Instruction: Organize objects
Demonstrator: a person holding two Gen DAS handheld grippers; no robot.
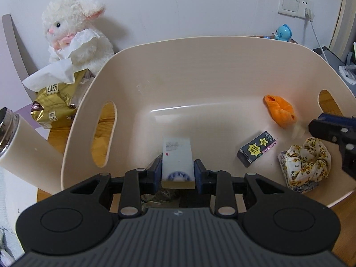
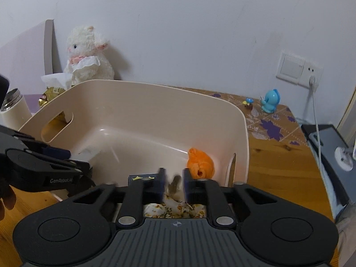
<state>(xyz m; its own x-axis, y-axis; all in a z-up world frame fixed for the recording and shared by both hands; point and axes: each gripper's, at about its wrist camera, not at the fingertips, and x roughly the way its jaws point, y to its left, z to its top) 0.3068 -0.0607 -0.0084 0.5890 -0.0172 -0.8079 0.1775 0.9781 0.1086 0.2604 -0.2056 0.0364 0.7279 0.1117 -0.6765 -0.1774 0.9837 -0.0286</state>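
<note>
Firmly clamped in the left gripper, a white printed tube hangs over the beige bin.

A: Left wrist view: sits close above the near rim of the beige tub, looking steeply down into it, toward the wall.

B: Right wrist view: higher and shallower over the tub's right end, showing more wall and table.

A: Shared: tub interior, orange cloth, plush lamb, wall switch.
</note>
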